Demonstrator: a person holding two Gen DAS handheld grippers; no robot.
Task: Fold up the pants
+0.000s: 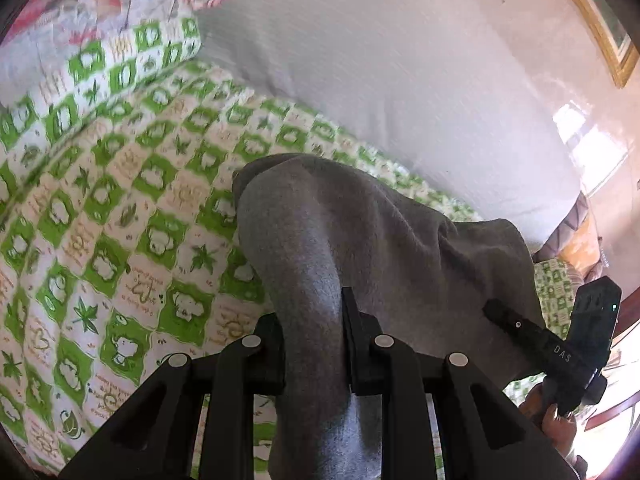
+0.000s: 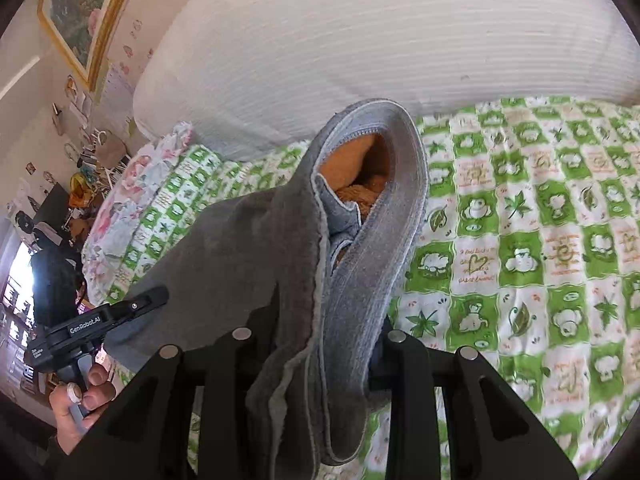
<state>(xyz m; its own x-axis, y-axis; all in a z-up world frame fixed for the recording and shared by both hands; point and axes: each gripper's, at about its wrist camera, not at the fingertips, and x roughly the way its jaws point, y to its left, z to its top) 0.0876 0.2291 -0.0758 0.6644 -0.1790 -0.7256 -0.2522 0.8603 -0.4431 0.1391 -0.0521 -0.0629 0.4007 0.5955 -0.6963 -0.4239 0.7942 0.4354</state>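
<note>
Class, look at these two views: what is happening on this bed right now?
A person is folding grey pants over a bed with a green-and-white patterned sheet. Each hand holds a pair of tongs: the left tongs are clamped on plain grey cloth, and the right tongs grip the end with the waistband, whose orange fleece lining shows. The pants hang lifted between them, not yet laid flat. A white pillow lies behind.

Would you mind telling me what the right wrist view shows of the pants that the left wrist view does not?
Right wrist only: the pants' waistband gaping open, showing orange fleece lining.

Left wrist only: plain grey outer fabric of the pants, with no waistband or lining visible.

Both: each gripper, left and right, shut on the pants above the green patterned bedsheet.
</note>
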